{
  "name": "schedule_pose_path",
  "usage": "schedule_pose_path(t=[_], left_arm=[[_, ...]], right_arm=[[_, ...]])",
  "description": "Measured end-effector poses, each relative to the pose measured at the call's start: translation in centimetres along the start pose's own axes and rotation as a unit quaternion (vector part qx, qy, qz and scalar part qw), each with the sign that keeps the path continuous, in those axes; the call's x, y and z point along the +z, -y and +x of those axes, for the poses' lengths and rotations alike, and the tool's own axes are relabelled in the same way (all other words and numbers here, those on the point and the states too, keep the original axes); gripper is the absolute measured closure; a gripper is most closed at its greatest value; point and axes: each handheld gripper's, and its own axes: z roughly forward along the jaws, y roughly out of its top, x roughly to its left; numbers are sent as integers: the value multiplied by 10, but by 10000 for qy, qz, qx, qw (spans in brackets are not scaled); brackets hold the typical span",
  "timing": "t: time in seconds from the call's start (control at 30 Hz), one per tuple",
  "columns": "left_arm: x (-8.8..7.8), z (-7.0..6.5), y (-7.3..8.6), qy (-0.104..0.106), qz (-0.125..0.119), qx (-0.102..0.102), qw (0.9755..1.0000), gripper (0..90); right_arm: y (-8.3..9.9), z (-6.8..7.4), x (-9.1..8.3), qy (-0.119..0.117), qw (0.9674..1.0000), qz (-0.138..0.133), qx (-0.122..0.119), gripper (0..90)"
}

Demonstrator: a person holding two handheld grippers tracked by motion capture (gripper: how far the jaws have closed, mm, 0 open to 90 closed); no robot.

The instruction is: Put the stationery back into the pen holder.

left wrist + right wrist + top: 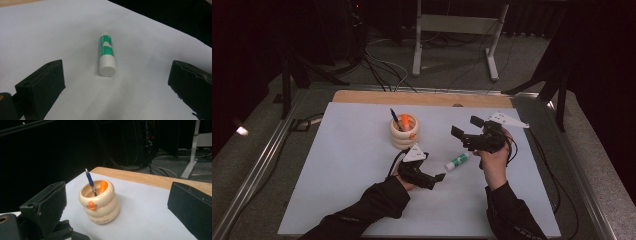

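2 spread jaws flanking glue stick (107, 56).

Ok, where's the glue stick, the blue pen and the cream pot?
glue stick (107, 53), left gripper view, on its green label.
blue pen (89, 180), right gripper view, on its barrel.
cream pot (105, 213), right gripper view, on its lower ring.

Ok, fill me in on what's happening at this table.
A person holds a gripper in each hand over a white sheet. The left gripper, jaws open, points at a green-and-white glue stick lying flat, not yet touching it. The right gripper is open and raised, facing a cream ringed holder with a blue pen in it.
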Motion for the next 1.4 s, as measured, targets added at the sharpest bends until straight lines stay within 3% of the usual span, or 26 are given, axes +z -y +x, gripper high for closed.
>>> schedule_pose_path(t=[0.17, 0.2, 0.37, 0.63, 0.8, 0.93, 1.07, 1.23, 1.4], left_arm=[[7, -3, 0, -13, 96, 3, 10000, 12], [15, -7, 1, -64, 215, 143, 9996, 12], [28, -14, 1, -112, 493, 297, 9983, 30], [42, -16, -2, -285, 676, 326, 9968, 75], [51, -16, -3, -577, 877, 433, 9935, 170], [57, -13, -2, -580, 908, 320, 9937, 278], [59, -11, -4, -565, 916, 406, 9934, 406], [65, -12, -6, -510, 997, 534, 9923, 492], [73, -14, -9, -688, 1158, 574, 9892, 597]], right_arm=[[0, -1, -1, 15, 10000, -6, -11, 20], [0, -1, -2, 1, 10000, -16, 14, 20], [-1, -2, -3, 3, 10000, -42, 14, 20], [-1, -3, -5, -8, 10000, -72, 34, 19], [-1, -3, -5, -8, 10000, -67, 40, 19], [-2, -4, -6, -17, 9999, -87, 50, 19], [-2, -4, -7, -24, 9999, -103, 69, 19], [-2, -5, -7, -21, 9999, -80, 75, 20], [-2, -5, -7, -33, 9999, -94, 82, 20]])
